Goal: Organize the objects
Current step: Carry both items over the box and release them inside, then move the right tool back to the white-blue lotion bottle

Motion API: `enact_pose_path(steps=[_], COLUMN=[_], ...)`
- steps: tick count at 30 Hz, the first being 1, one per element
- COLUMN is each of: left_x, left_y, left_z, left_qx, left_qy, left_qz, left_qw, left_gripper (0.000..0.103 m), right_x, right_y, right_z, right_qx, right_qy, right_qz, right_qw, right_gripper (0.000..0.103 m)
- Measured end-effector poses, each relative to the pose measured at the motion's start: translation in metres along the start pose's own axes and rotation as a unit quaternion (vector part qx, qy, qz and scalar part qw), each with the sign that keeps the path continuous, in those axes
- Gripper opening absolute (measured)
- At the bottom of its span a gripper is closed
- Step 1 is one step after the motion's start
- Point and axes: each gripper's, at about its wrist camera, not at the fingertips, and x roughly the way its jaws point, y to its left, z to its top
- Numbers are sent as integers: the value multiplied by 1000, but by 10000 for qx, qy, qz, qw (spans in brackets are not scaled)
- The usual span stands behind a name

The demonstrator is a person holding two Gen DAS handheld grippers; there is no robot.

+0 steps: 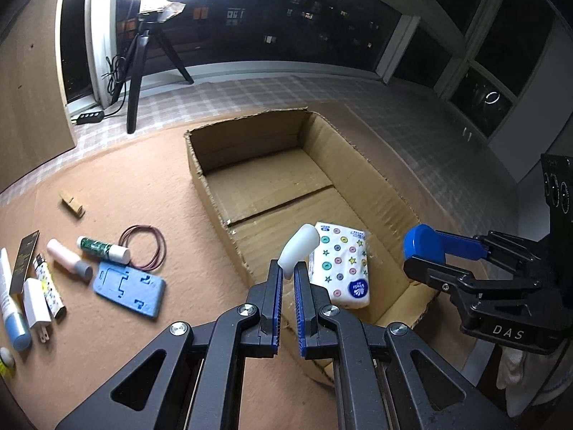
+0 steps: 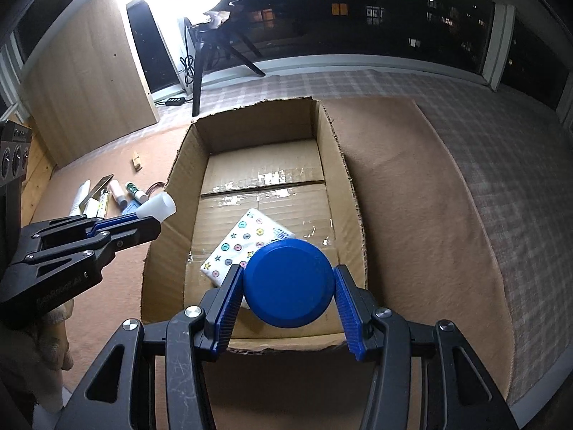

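An open cardboard box (image 1: 361, 179) (image 2: 340, 165) lies on the brown cloth. A tissue pack with coloured dots (image 1: 342, 265) (image 2: 243, 240) lies inside it at the near end. My left gripper (image 1: 288, 274) (image 2: 150, 222) is shut on a small white cap-like piece (image 1: 299, 249) (image 2: 157, 208), held above the box's left wall. My right gripper (image 2: 288, 279) (image 1: 426, 254) is shut on a round blue jar (image 2: 288, 283) (image 1: 420, 242), held above the near end of the box, over the tissue pack.
Left of the box lie a blue phone stand (image 1: 129, 283), a maroon cord loop (image 1: 143, 245), a green-and-white stick (image 1: 102, 249), a pink tube (image 1: 68, 258), a white plug (image 1: 35, 308), a lighter (image 1: 48, 288) and a wooden clip (image 1: 71, 204). A ring-light tripod (image 1: 138, 68) stands behind.
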Motion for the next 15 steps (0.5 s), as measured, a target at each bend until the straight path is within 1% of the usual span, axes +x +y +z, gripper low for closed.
enact_pose_path(steps=[1, 3, 4, 6, 10, 15], left_x=[1, 2, 2, 0, -4, -15], left_y=[0, -1, 0, 3, 12, 24], left_z=[1, 2, 3, 4, 4, 0], left_qx=[6, -16, -50, -108, -181, -248], left_qy=[6, -3, 3, -31, -57, -105], left_qz=[-6, -19, -12, 19, 95, 171], left_qw=[10000, 10000, 10000, 9999, 9998, 9995], left_gripper=[8, 13, 22, 34, 34, 34], right_x=[1, 1, 0, 0, 0, -1], right_y=[-1, -1, -2, 1, 6, 13], right_z=[1, 1, 2, 3, 6, 7], right_qx=[-4, -6, -15, -78, -108, -94], right_qy=[1, -4, -31, -34, -40, -45], right_qz=[-7, 11, 39, 74, 44, 105], right_qw=[10000, 10000, 10000, 9999, 9999, 9999], right_gripper=[46, 47, 49, 55, 55, 55])
